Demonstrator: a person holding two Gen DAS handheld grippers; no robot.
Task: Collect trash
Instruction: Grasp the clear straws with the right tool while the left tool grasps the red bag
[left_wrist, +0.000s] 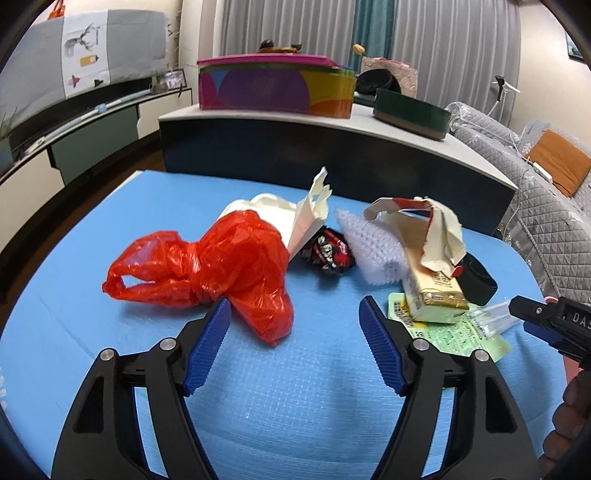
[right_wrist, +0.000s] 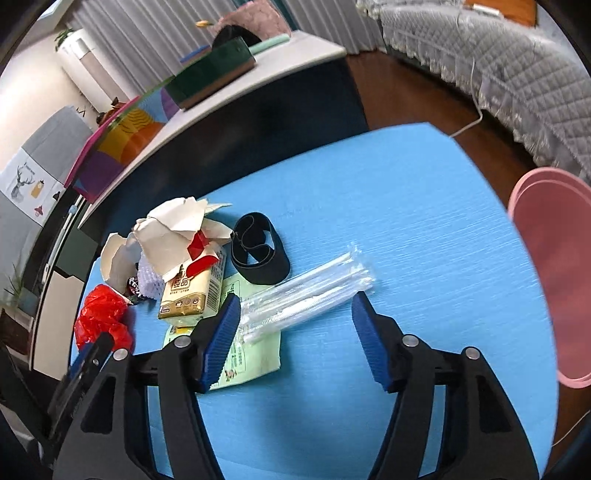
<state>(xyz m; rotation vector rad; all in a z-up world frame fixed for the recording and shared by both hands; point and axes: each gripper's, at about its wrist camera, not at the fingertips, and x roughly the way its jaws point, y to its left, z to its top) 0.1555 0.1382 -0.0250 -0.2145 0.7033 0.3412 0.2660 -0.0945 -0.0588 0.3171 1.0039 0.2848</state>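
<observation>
Trash lies on a blue table (left_wrist: 110, 369). A crumpled red plastic bag (left_wrist: 221, 269) lies just ahead of my open, empty left gripper (left_wrist: 295, 317), whose left finger touches its edge. Behind it are torn cream cardboard (left_wrist: 314, 210), a black-red wrapper (left_wrist: 327, 253), white bubble wrap (left_wrist: 364, 243), a torn yellow carton (left_wrist: 436, 291), a green leaflet (left_wrist: 461, 336) and a black band (left_wrist: 476, 280). My right gripper (right_wrist: 291, 314) is open over a clear straw packet (right_wrist: 310, 291), beside the carton (right_wrist: 195, 288), leaflet (right_wrist: 255, 358) and band (right_wrist: 258, 254). It also shows in the left wrist view (left_wrist: 543, 317).
A pink bin (right_wrist: 546, 273) stands off the table's right edge. A dark counter (left_wrist: 332, 155) behind the table carries a colourful box (left_wrist: 273, 85) and a green box (left_wrist: 410, 110). A grey quilted sofa (left_wrist: 546, 206) is at the right.
</observation>
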